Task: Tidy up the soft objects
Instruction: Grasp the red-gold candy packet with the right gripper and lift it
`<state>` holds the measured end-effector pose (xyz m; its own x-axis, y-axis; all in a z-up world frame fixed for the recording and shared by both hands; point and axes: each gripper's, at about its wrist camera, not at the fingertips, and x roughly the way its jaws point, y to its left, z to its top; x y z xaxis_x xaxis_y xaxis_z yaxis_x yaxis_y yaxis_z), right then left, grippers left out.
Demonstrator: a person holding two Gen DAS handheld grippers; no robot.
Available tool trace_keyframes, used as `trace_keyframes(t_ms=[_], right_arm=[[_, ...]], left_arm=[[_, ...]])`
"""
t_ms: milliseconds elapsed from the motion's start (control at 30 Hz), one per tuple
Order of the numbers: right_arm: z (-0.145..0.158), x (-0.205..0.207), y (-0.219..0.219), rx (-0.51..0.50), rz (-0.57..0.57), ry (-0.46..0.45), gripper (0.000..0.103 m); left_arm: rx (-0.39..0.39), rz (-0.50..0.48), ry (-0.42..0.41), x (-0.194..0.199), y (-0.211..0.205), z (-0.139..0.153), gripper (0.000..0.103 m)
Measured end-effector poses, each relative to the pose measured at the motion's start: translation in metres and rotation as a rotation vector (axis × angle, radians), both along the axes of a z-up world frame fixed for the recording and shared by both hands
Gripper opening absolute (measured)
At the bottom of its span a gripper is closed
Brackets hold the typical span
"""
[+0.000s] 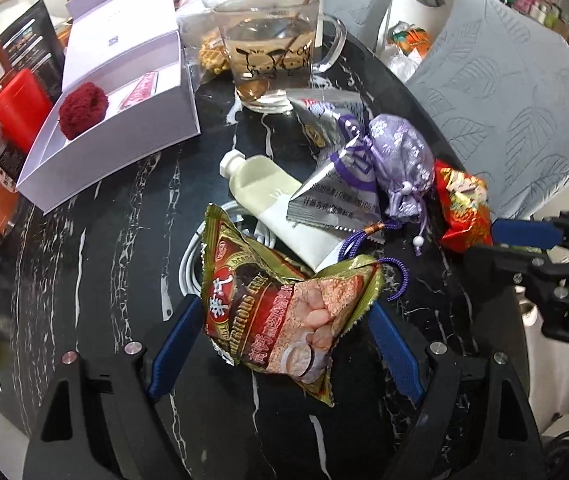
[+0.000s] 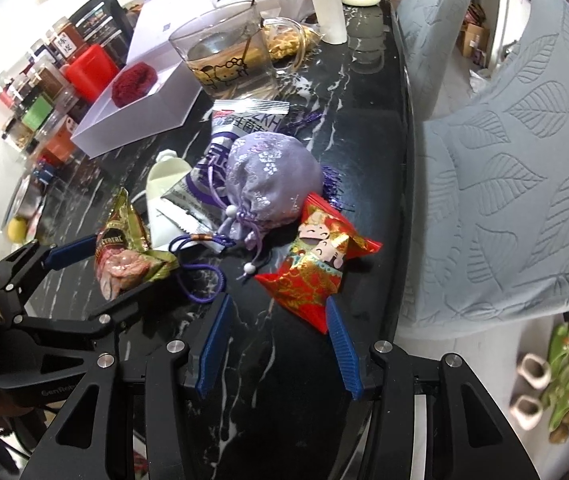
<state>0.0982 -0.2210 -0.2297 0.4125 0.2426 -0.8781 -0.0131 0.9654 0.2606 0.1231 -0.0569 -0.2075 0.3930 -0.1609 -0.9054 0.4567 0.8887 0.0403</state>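
While both claws hang spread, the left claw straddles the cereal packet and the right claw frames the red packet w/ nothing pinched; squeeze mid-packet (gently), then lift off the table.

Black white-veined marble worktop. Grey leaf-embossed chair cushions along its edge, right of the right claw. Pale floor below them, slippers on it. White wall far left, bright daylight.
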Motion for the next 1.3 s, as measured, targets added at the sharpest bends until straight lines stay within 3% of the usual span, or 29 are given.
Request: trace_keyframes(t_ms=[167, 267, 533, 867, 933, 1000, 1167, 1300], right_arm=[[-0.002, 0.003, -0.002, -0.006, -0.007, 0.014, 0.048], [-0.001, 0.005, -0.003, 0.000, -0.017, 0.018, 0.049], [-0.001, 0.013, -0.007, -0.034, -0.080, 0.009, 0.062], [-0.011, 0.030, -0.009, -0.060, -0.091, 0.012, 0.062], [-0.013, 0.032, -0.007, -0.063, -0.084, 0.017, 0.062], [-0.015, 0.032, -0.006, -0.063, -0.084, 0.024, 0.060], [-0.016, 0.032, -0.002, -0.073, -0.064, 0.019, 0.034], [-0.015, 0.032, -0.003, -0.047, -0.056, 0.020, 0.030]], left_arm=[[0.034, 0.008, 0.014, 0.007, 0.000, -0.012, 0.085], [0.001, 0.021, 0.063, 0.011, 0.003, -0.020, 0.085], [0.015, 0.003, 0.038, 0.010, 0.002, -0.021, 0.085], [0.016, 0.001, -0.022, 0.013, 0.000, -0.019, 0.085], [0.012, -0.007, -0.043, 0.012, 0.000, -0.017, 0.081], [-0.001, -0.015, -0.062, 0.010, 0.000, -0.014, 0.075], [-0.004, -0.017, -0.075, 0.006, -0.001, -0.010, 0.066], [-0.011, -0.005, -0.075, 0.005, 0.001, -0.007, 0.063]])
